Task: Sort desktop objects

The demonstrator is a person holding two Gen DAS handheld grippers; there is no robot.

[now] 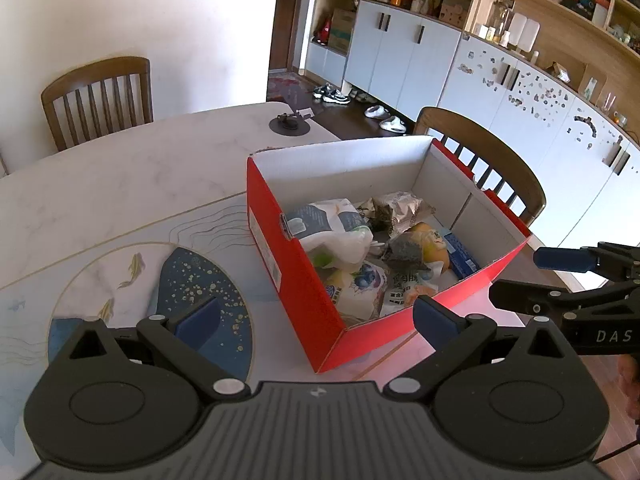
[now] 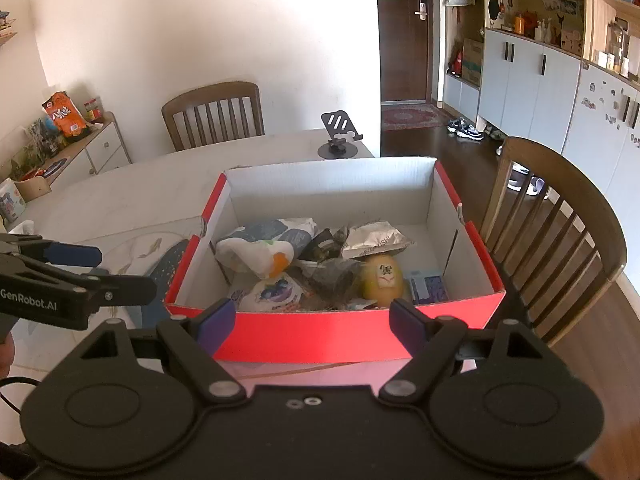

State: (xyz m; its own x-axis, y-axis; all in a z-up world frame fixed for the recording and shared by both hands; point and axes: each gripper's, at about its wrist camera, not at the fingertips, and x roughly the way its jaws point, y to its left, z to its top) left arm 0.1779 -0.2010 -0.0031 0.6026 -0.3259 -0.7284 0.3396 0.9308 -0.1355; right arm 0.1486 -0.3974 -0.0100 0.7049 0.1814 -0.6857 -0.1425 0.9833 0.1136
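A red cardboard box [image 1: 280,264] [image 2: 320,332] with a white inside stands on the table. It holds several items: snack packets [image 1: 328,224] [image 2: 264,240], a silver foil bag [image 2: 376,238], a yellow fruit-shaped object [image 2: 382,280] [image 1: 432,246] and a blue pack [image 1: 460,254] [image 2: 430,286]. My left gripper [image 1: 316,316] is open and empty, at the box's near left corner. My right gripper [image 2: 312,318] is open and empty, in front of the box's near wall. Each gripper shows in the other's view: the right [image 1: 560,276], the left [image 2: 80,268].
A table mat with a blue fish pattern [image 1: 192,292] [image 2: 164,264] lies left of the box. A black phone stand [image 1: 290,123] [image 2: 340,136] stands at the table's far edge. Wooden chairs [image 1: 100,96] [image 2: 560,232] stand behind and right of the table.
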